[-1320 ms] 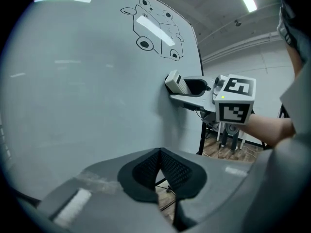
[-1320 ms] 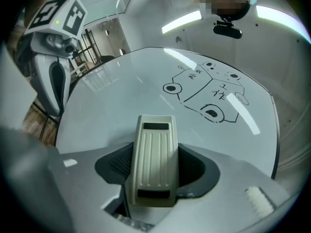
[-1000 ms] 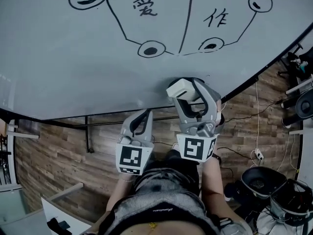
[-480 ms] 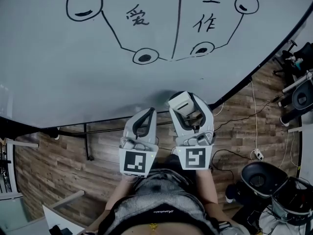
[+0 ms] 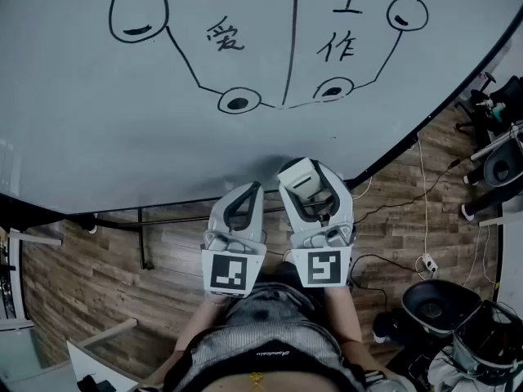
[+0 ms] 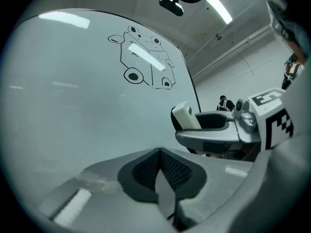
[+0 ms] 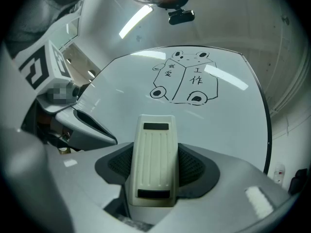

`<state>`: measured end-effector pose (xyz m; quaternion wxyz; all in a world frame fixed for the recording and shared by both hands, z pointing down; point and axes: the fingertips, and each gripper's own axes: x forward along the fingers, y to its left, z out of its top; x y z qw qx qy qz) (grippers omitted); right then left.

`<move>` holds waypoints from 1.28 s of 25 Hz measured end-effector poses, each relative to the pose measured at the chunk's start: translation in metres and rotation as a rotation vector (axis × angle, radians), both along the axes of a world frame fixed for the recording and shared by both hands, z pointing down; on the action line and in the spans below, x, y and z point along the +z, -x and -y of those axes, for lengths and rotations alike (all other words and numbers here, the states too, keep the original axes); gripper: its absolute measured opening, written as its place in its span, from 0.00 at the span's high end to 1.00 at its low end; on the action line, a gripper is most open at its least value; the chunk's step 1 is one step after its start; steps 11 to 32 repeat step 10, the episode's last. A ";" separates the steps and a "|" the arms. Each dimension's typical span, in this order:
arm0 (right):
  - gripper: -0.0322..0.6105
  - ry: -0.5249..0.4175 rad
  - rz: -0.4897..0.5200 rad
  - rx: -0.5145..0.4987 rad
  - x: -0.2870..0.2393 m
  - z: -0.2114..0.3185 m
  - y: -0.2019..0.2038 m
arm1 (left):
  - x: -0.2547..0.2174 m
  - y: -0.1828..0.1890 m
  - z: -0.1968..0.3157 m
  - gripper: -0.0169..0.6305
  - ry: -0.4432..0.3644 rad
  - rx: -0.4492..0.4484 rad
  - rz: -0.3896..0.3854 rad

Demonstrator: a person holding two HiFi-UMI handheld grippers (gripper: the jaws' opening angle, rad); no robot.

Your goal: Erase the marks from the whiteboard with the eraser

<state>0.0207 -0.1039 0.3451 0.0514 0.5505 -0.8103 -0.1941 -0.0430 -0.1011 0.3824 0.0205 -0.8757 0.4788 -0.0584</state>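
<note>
the right hand-held gripper point(image 5: 309, 178) has pulled back off the lower edge of the whiteboard point(image 5: 122, 129) and now sits level with the left hand-held gripper point(image 6: 159, 171), over the wooden floor point(image 5: 90, 260).
the right one is clenched on the white eraser point(image 7: 152, 154), which stands lengthwise between its jaws and points at the board without touching it. the left one, just beside it at 9 o'clock, has its jaws pressed together with nothing between them. the black marks point(image 5: 282, 55), a boxy outline with circles and handwritten characters, lie at 12 o'clock from both, well apart from the eraser and unwiped.
</note>
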 end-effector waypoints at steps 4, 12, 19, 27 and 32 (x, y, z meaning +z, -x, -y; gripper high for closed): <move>0.55 0.002 -0.005 -0.014 0.000 0.000 0.000 | 0.001 -0.003 0.002 0.97 -0.009 -0.008 0.022; 0.55 -0.023 0.027 -0.029 -0.007 0.000 -0.003 | 0.002 -0.010 0.001 0.97 0.000 -0.001 0.012; 0.55 -0.023 0.027 -0.029 -0.007 0.000 -0.003 | 0.002 -0.010 0.001 0.97 0.000 -0.001 0.012; 0.55 -0.023 0.027 -0.029 -0.007 0.000 -0.003 | 0.002 -0.010 0.001 0.97 0.000 -0.001 0.012; 0.55 -0.023 0.027 -0.029 -0.007 0.000 -0.003 | 0.002 -0.010 0.001 0.97 0.000 -0.001 0.012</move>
